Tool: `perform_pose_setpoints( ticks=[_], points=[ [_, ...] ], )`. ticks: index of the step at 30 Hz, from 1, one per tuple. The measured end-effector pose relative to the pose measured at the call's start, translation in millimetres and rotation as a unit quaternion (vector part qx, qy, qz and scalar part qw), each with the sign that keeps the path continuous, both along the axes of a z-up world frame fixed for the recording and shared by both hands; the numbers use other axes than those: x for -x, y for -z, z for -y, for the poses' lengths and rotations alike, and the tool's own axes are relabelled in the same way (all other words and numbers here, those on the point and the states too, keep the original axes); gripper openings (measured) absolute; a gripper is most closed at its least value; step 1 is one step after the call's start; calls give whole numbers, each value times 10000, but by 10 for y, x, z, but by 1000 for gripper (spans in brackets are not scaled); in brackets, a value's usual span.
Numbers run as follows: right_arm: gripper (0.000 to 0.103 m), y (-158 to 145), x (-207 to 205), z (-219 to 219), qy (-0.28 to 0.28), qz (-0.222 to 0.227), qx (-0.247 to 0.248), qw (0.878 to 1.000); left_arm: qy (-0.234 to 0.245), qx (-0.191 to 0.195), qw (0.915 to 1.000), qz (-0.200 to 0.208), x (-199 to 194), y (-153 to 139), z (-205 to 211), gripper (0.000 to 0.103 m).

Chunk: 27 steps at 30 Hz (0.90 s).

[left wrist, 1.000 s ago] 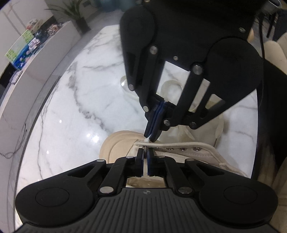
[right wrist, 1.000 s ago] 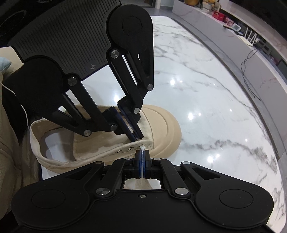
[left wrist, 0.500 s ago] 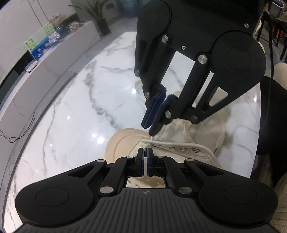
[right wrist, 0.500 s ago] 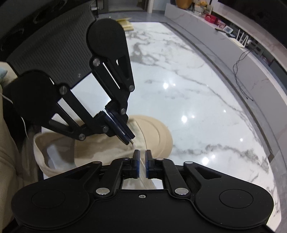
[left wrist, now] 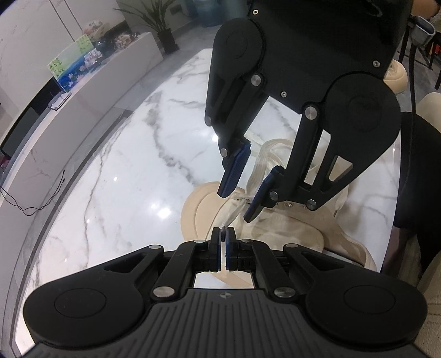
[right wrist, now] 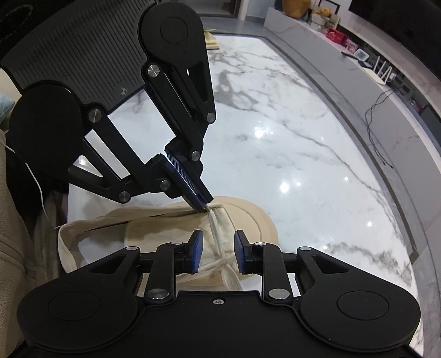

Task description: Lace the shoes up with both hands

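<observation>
Your left gripper (left wrist: 223, 242) pinches the white lace (right wrist: 213, 223) at the toe of the beige shoe (right wrist: 248, 217) on the marble table (right wrist: 303, 165); your right gripper (right wrist: 217, 254), fingers apart, hovers over it.

Home living or dining room, by look of it. Big white marble table (left wrist: 115, 176) with grey veins, glossy, ceiling lights mirrored in top. Long low white counter (left wrist: 91, 91) past table's left edge, carrying colourful boxes (left wrist: 74, 64); potted plant (left wrist: 162, 24) at counter's far end. Grey counter (right wrist: 386, 91) past table's right edge with white router (right wrist: 381, 73), small display (right wrist: 361, 55), red box (right wrist: 335, 34); cable (right wrist: 377, 121) hanging down its front. Grey tiled floor (left wrist: 176, 66). Cream upholstered seat (right wrist: 11, 261) at table's near edge.
</observation>
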State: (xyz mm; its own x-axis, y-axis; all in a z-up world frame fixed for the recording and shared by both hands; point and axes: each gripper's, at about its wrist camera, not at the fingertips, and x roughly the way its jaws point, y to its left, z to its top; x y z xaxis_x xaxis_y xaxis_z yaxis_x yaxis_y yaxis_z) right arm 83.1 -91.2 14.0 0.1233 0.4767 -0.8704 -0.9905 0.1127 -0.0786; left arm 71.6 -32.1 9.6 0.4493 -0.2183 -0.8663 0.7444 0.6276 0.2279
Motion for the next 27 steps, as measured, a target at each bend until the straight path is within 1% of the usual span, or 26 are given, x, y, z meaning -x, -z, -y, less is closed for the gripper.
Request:
perform_pose_setpoints(
  ticks=[5, 8, 10, 12, 15, 18, 20, 21, 27],
  points=[
    [23, -10, 45, -36, -157, 144, -80, 9997, 7, 0, 10000, -7, 11, -12, -19, 2],
    [22, 23, 52, -98, -259, 211, -21, 9994, 0, -4, 10000, -15, 19, -8, -34, 2],
    [19, 49, 56, -135, -324, 215, 18, 9992, -18, 13, 10000, -8, 19, -7, -46, 2],
    [5, 84, 74, -176, -401, 216, 65, 9989, -33, 30, 10000, -3, 21, -5, -60, 2],
    [3, 106, 76, -204, -323, 129, 63, 9994, -57, 24, 10000, -31, 24, 6, -77, 2],
    [2, 110, 83, -222, -246, 83, 147, 9996, -224, 76, 9997, -51, 45, -6, -97, 5],
    [2, 128, 79, -229, -176, 111, 222, 9995, -410, 232, 9989, -86, 66, -37, -101, 16],
    [2, 136, 76, -235, -150, 112, 237, 9995, -465, 268, 9985, -104, 69, -30, -100, 17],
    [2, 179, 53, -287, -6, -103, 304, 9995, -797, 483, 9954, -216, 88, 8, -93, 18]
  ],
)
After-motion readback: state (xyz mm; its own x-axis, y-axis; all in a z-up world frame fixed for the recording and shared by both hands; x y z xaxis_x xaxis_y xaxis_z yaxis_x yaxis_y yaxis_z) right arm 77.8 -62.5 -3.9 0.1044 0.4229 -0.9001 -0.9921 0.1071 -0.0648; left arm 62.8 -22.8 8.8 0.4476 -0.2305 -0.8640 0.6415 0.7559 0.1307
